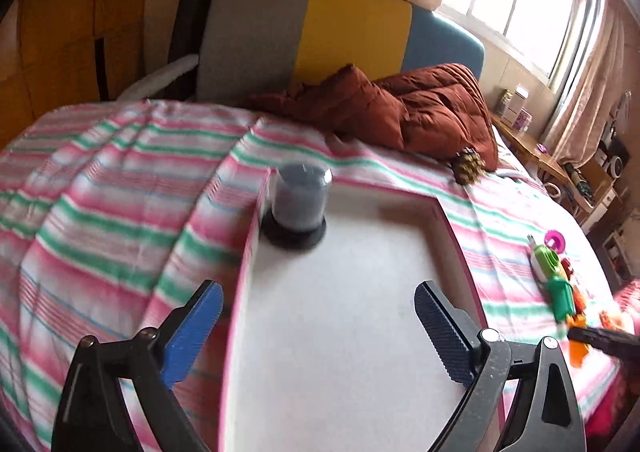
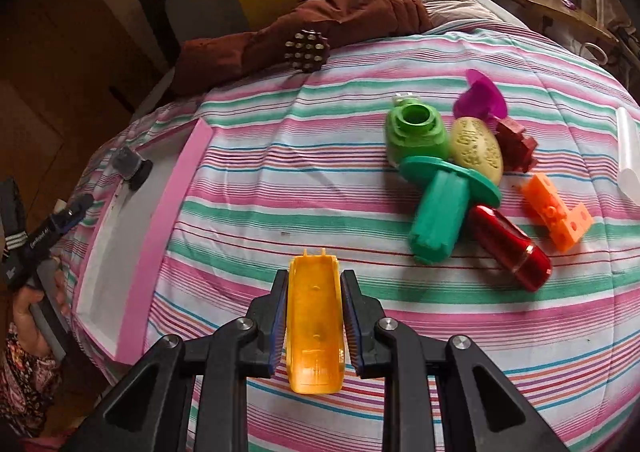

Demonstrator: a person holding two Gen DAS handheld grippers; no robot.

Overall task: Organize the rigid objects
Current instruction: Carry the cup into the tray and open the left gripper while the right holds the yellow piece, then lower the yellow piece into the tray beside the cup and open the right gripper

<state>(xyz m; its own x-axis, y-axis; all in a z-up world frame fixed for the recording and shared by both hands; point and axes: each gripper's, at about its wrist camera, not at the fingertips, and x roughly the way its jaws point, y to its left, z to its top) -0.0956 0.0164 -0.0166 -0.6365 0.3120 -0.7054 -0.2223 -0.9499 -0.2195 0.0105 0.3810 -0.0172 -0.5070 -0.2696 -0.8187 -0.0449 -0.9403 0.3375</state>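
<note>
Two grippers: right gripper clamps orange translucent plastic piece; left gripper fingers wide, empty, above white pink-rimmed tray.

L tool: jaws spread wide, nothing between the blue pads; black arms splay out to both sides, tool angled downward. From the R cam, L tool shows at far left edge, seen side-on, gripped by a hand around the grey handle; patterned sleeve at wrist.

R tool: jaws drawn in close, pads pressing both sides of an orange plastic piece, held lengthwise along the fingers. Tool tilted steeply down. R tool's dark tip pokes in at right edge of L cam.
</note>
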